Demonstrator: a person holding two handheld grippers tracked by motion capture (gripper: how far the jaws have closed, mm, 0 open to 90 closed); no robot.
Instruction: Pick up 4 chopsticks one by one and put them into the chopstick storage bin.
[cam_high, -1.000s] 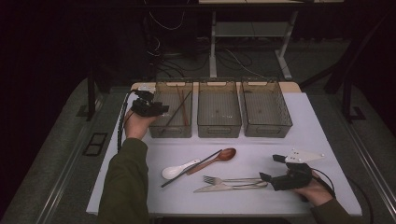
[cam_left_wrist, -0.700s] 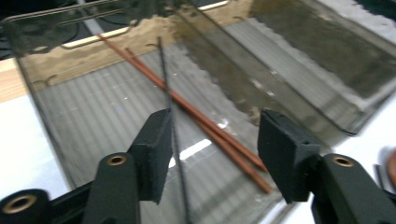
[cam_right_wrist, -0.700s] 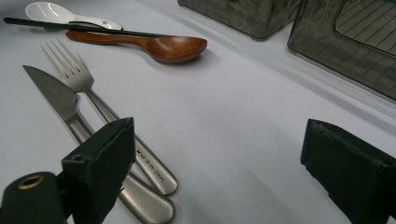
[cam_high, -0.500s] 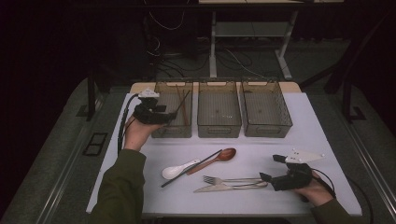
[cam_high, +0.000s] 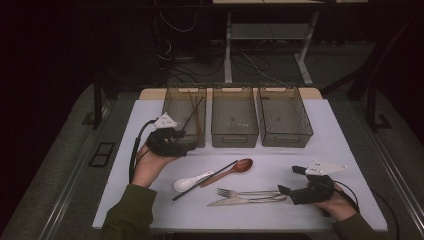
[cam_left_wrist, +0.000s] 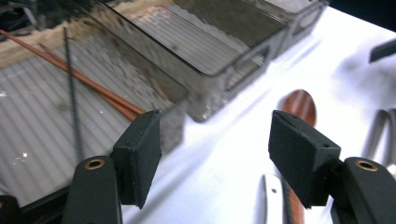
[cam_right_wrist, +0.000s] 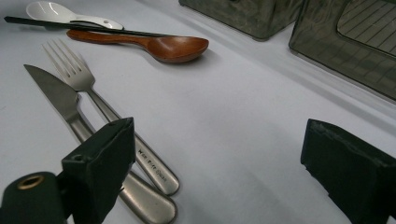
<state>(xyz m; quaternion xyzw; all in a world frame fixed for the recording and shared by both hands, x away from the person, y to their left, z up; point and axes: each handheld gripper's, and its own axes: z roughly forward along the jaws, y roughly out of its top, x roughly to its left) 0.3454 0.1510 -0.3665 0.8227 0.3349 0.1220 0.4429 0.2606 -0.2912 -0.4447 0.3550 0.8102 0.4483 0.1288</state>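
- Two grippers, both empty: left gripper (cam_high: 187, 142) sits just in front of the left bin (cam_high: 169, 125); its jaws have just been opening and nothing lies between them. Right gripper (cam_high: 291, 180) rests with jaws wide apart, beside the fork (cam_high: 250, 192) and knife (cam_high: 235, 201) handles.
- Black chopstick (cam_high: 220, 171) lies on the table, slanted across the white spoon (cam_high: 187, 183) and beside the wooden spoon (cam_high: 235, 167).
- Judged handling: chopstick is light, stiff, thin and likely to roll, so pinch it mid-length on a free stretch.
- Fork and knife look like smooth metal, heavier and slippery; take each by the handle, one at a time.
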